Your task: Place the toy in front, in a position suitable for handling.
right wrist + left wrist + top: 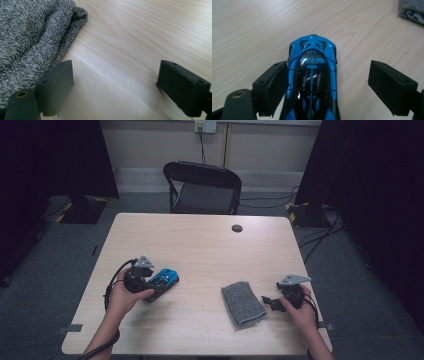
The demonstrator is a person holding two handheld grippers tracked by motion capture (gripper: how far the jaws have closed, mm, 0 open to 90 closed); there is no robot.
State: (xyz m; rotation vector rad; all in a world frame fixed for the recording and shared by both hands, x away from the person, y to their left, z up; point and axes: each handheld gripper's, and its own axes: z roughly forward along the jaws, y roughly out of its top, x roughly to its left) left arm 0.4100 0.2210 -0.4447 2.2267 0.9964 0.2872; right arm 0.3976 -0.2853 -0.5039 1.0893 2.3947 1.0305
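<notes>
A blue and black toy car (165, 278) lies on the left part of the wooden table (200, 240). My left gripper (156, 289) is open around it. In the left gripper view the car (312, 75) sits between the jaws, close against the left pad (274, 85), with a wide gap to the right one. A folded grey knit cloth (242, 302) lies to the right of centre. My right gripper (270, 303) rests low just right of it, open and holding nothing. In the right gripper view the cloth (30, 37) reaches the left pad (56, 86) of that gripper (115, 72).
A black folding chair (202, 187) stands behind the table's far edge. A small dark round cap (237, 228) sits in the tabletop near the back. Cables run over the grey floor at the right. The cloth's corner (412, 11) appears at the top right of the left gripper view.
</notes>
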